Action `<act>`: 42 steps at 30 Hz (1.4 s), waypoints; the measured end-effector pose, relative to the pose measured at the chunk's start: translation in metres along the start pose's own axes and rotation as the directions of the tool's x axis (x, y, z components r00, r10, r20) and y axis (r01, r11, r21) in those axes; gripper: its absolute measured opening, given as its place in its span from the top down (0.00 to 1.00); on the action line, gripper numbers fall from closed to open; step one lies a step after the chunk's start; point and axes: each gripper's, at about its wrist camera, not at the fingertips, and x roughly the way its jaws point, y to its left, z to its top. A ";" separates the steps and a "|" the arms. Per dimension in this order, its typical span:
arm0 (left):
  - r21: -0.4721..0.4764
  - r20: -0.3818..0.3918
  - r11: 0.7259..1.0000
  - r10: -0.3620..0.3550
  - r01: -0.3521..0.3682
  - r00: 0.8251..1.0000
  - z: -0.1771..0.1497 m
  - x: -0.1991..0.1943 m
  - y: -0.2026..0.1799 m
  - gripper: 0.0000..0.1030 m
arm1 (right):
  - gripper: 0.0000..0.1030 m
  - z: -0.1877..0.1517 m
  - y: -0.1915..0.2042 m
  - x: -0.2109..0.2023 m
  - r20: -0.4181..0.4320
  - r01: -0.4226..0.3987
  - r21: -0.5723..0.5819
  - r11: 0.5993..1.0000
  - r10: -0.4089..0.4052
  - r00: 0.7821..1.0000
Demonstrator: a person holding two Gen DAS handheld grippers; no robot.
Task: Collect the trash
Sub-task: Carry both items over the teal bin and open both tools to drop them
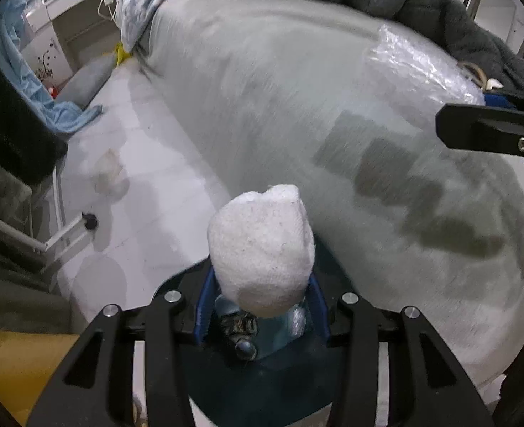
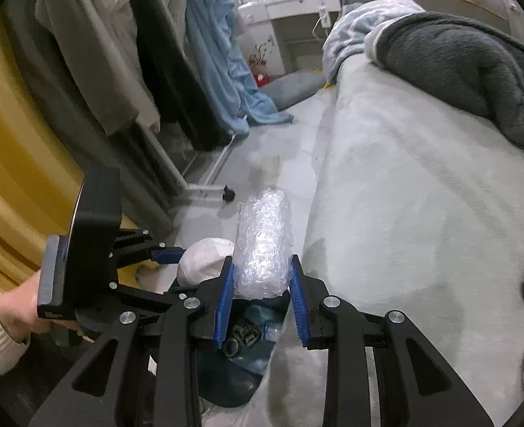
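Note:
My left gripper (image 1: 260, 306) is shut on a white tissue wad (image 1: 262, 249) and holds it over a dark blue trash bin (image 1: 262, 384) that holds several scraps. The wad also shows in the right wrist view (image 2: 203, 258). My right gripper (image 2: 260, 297) is shut on a roll of clear bubble wrap (image 2: 263, 245), held just above the same bin (image 2: 240, 363). In the left wrist view the bubble wrap (image 1: 422, 64) and the right gripper's arm (image 1: 490, 131) show at the right. The left gripper's body (image 2: 87, 249) is at the left of the right wrist view.
A grey-covered bed (image 2: 422, 185) with a dark blanket (image 2: 457, 71) fills the right. A crumpled scrap (image 1: 110, 174) lies on the pale floor. Hanging clothes (image 2: 119, 53) on a rack and a yellow curtain (image 2: 12, 178) stand at the left. A white desk (image 2: 290, 7) is at the back.

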 end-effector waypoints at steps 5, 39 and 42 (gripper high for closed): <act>-0.028 -0.099 1.000 0.002 -0.005 0.995 -0.016 0.017 0.015 0.53 | 0.70 -0.002 0.013 0.023 -0.068 -0.007 -0.023 1.000 0.006 0.998; -0.248 0.116 0.969 0.038 -0.008 0.992 -0.018 -0.031 0.084 0.16 | 0.70 -0.032 0.065 0.127 -0.407 -0.021 -0.112 0.993 -0.027 0.913; -0.277 0.172 0.961 0.042 0.008 0.984 -0.014 -0.042 0.091 0.15 | 0.70 -0.036 0.067 0.135 -0.428 -0.018 -0.116 0.993 -0.034 0.903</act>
